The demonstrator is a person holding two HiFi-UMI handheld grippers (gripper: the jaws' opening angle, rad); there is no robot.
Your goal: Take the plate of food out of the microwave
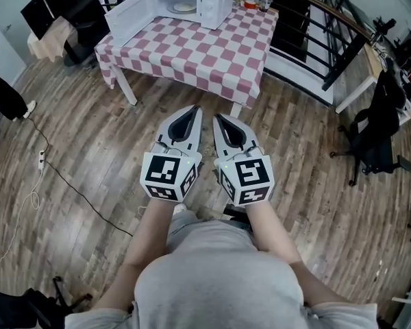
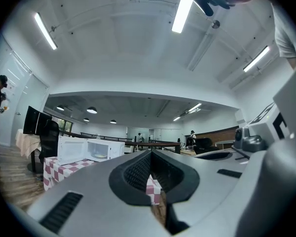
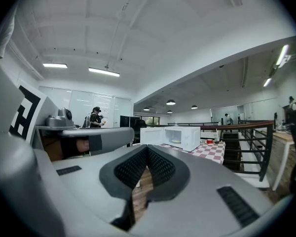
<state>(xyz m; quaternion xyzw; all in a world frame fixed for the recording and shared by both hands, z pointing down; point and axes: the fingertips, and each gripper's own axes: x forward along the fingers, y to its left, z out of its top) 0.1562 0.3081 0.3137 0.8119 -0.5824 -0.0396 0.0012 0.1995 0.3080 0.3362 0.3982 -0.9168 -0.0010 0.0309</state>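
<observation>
**Approach stage: both hand-held grippers empty, plate in the microwave**

Plate of food (image 1: 183,7) sat inside the microwave (image 1: 195,2), visible through the open cavity. The microwave stood along the far edge of the counter (image 1: 212,57), nearer its far left corner. The microwave door (image 1: 130,14) was swung wide toward the left edge. Judgement: with the door already open, no opening step remained, only the reach and lift.

Left hand-held gripper (image 1: 194,109): jaws pressed together, nothing between the pads. Right hand-held gripper (image 1: 218,118): the same, jaws meeting at the tips and empty. Both were held level, side by side in front of the person's body over the wooden floor (image 1: 89,136). They were well apart from the near edge of the counter and pointed toward it. Judgement: this read as a carrying posture for walking up, with jaws closed because there was nothing to grasp at that range.

Both gripper views showed the microwave ahead, small, with the pale plate just discernible inside.

A cup (image 1: 264,4) and small items stood at the far right corner, beside the microwave. Judgement: they lay off the likely withdrawal path. The jaws would need to spread before meeting the plate rim, and the plate would need to come out flat so the food stayed on it.
</observation>
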